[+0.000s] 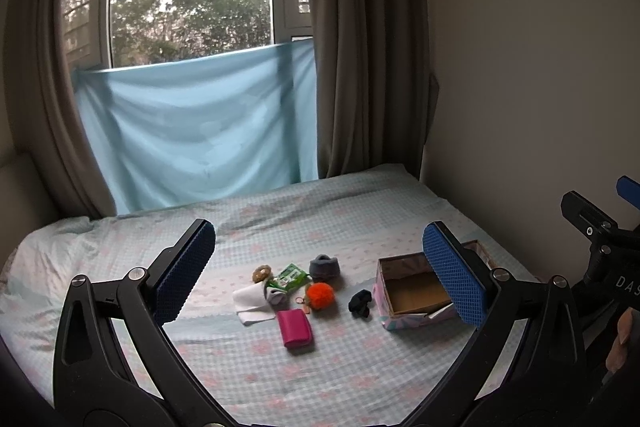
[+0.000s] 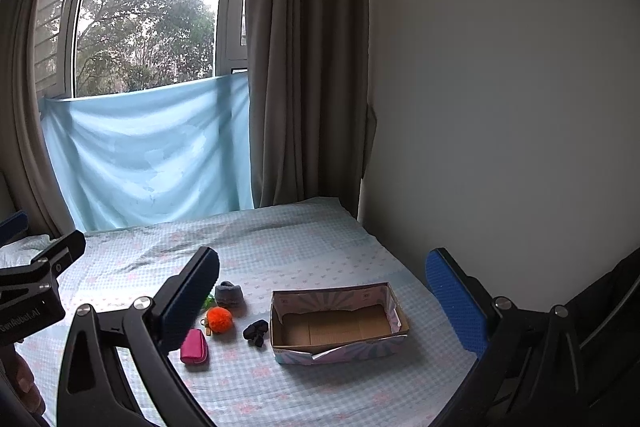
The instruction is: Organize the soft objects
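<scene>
Low in the frame, the bedsheet [image 1: 340,367] is pale blue check with faint pink motifs. At centre lie an orange pompom [image 1: 320,295], a magenta pouch [image 1: 297,327], a green packet [image 1: 290,277] and a dark scrunchie [image 1: 360,303] (black or navy). Right of them, the box [image 2: 340,353] is pink-and-blue outside, brown inside.

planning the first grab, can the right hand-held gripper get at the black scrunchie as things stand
Probably yes: the right hand-held gripper is open, and the black scrunchie lies alone on the bed, clear of the box and orange pompom.
</scene>
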`<state>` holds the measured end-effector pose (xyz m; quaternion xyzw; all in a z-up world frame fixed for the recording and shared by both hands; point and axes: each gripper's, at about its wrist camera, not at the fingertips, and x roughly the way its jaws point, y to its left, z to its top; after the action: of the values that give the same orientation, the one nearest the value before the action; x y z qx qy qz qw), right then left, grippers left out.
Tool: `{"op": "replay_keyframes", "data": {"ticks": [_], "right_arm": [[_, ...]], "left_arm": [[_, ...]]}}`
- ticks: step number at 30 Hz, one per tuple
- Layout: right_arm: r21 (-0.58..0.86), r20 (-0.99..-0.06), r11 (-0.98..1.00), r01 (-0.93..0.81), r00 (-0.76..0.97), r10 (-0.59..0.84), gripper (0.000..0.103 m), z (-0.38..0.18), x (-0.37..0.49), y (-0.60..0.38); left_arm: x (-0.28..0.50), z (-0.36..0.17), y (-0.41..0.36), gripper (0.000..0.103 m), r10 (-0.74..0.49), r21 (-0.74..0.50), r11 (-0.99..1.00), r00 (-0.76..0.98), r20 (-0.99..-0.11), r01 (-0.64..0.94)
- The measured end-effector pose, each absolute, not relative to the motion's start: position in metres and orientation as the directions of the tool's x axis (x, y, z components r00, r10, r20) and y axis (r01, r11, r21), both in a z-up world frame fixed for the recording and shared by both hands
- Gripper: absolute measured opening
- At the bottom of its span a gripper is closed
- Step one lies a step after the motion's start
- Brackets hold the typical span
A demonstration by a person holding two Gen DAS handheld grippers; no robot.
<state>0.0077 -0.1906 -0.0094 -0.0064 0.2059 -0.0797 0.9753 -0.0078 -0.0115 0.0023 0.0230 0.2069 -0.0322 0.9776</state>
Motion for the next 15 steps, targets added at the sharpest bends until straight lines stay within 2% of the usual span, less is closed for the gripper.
{"op": "replay_keyframes", "data": {"ticks": [15], "right_arm": [[-0.048,-0.400,0.987,0.152,0.903,-0.159,0.103,-0.0110,0.0081,-0.1887]], "left_arm": [[-0.0054,0.0025,-0.0152,0.103,-0.062,0.025,0.997,0.910,-0.410,0.079]]}}
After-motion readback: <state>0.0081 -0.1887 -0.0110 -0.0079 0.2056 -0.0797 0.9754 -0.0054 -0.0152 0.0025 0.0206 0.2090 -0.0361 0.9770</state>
